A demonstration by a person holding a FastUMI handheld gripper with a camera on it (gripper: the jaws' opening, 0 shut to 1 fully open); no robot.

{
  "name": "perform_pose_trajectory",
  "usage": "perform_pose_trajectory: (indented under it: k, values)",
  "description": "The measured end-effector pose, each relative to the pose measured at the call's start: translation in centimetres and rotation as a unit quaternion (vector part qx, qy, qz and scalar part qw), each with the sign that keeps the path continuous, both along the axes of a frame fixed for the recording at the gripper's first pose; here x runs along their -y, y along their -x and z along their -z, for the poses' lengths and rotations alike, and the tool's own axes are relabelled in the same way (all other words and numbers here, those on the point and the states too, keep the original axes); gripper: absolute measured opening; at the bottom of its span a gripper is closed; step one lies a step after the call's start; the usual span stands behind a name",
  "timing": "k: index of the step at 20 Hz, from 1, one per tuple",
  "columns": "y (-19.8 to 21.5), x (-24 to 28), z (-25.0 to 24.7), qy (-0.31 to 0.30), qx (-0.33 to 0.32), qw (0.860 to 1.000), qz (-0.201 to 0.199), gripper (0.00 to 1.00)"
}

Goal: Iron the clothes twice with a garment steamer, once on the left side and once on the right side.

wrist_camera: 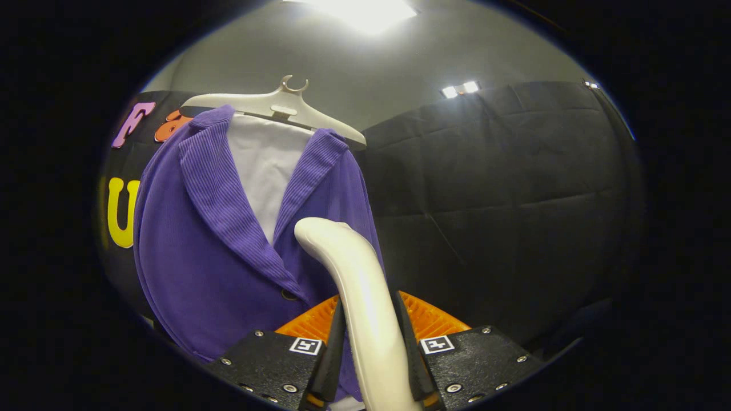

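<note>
Gripper clamps steamer against purple jacket.

Gripper: textured plates, silver screws, 2 square markers.

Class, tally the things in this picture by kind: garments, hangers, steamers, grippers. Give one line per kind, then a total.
Garments: 2, purple jacket, white shirt
Hangers: 1, hanger
Steamers: 1, steamer
Grippers: 1, gripper, shut on the steamer
Total: 5

A purple jacket, w/ a white lining at the neck, is carried by a pale hanger, hung before the black cloth wall. Steamer is clamped between gripper fingers.
</note>
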State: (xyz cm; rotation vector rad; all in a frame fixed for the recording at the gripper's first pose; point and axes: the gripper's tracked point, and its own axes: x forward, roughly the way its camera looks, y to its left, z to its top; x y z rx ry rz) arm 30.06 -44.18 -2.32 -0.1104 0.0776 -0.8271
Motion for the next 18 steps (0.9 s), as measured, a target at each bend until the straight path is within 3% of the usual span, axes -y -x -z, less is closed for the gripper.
perform_pose_trajectory:
  k: [18]
  values:
    - [5.4, 0.9, 13.1, -0.077, -0.083, 0.993, 0.025, 0.48]
